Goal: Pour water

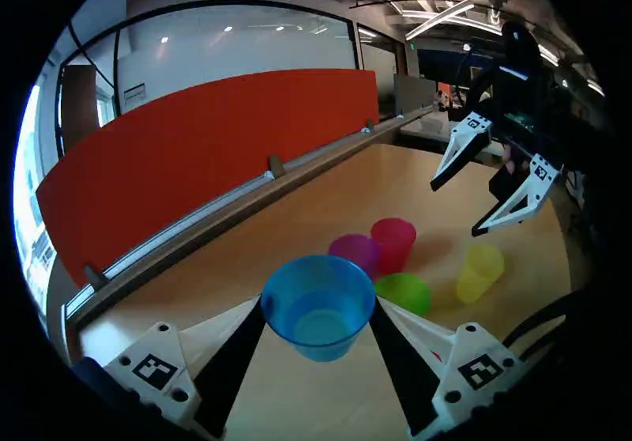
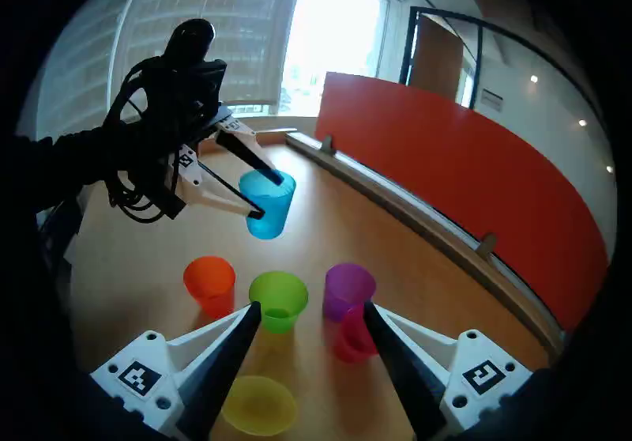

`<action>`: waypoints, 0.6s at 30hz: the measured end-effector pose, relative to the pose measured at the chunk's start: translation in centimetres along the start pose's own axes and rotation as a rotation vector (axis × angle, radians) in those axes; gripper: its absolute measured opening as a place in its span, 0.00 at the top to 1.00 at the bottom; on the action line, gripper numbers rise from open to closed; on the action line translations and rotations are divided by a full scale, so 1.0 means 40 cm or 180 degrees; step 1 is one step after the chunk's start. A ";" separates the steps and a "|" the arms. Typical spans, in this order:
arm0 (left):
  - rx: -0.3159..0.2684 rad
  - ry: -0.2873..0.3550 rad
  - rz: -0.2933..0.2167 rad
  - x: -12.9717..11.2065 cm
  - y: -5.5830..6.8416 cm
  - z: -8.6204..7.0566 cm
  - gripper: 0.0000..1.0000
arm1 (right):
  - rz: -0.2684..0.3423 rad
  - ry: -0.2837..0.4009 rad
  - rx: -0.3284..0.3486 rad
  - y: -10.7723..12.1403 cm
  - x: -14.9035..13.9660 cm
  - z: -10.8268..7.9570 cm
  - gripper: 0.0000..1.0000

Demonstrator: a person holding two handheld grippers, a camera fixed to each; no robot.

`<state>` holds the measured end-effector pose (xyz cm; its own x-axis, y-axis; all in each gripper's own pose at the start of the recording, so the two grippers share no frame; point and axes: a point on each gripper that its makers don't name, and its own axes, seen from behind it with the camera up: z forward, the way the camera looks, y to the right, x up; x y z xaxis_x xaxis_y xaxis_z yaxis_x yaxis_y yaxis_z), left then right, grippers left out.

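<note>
Blue cup (image 1: pixel 318 307): clamped roughly upright in our left claw (image 1: pixel 317 316), raised off the worktop (image 1: pixel 332 196), far left of the green cup (image 2: pixel 278 299); likely kept level against spilling. Right claw (image 2: pixel 310 308): apart, empty; we hover it near that cup.

Blue cup (image 1: pixel 318 307), purple cup (image 1: pixel 354 250), pink cup (image 1: pixel 393 239), green cup (image 1: pixel 404 291), yellow cup (image 1: pixel 479 271), orange cup (image 2: pixel 210 281); red divider (image 1: pixel 205 156); tan table (image 1: pixel 355 196)

bright window (image 2: pixel 336 42) glare, sharp centre (fisheye-bent edges), soft shadows.
</note>
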<state>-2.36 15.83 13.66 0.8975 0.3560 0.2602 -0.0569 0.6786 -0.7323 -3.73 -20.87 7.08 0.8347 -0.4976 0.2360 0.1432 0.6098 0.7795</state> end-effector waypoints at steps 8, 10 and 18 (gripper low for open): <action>0.0076 0.0224 -0.0080 0.072 -0.009 -0.049 0.13 | -0.0025 0.0007 -0.0019 -0.002 0.014 -0.010 0.00; 0.0099 0.0272 -0.0099 0.086 -0.013 -0.062 0.12 | -0.0036 0.0007 -0.0017 -0.004 0.017 -0.012 0.00; 0.0171 0.0494 -0.0187 0.137 -0.026 -0.106 0.12 | -0.0056 0.0002 -0.0002 -0.009 0.024 -0.006 0.00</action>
<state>4.47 14.36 13.17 0.9565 0.2139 0.1983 -0.0218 0.7302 -0.6828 -2.87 -21.43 6.88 0.8324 -0.5078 0.2219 0.1581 0.6014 0.7832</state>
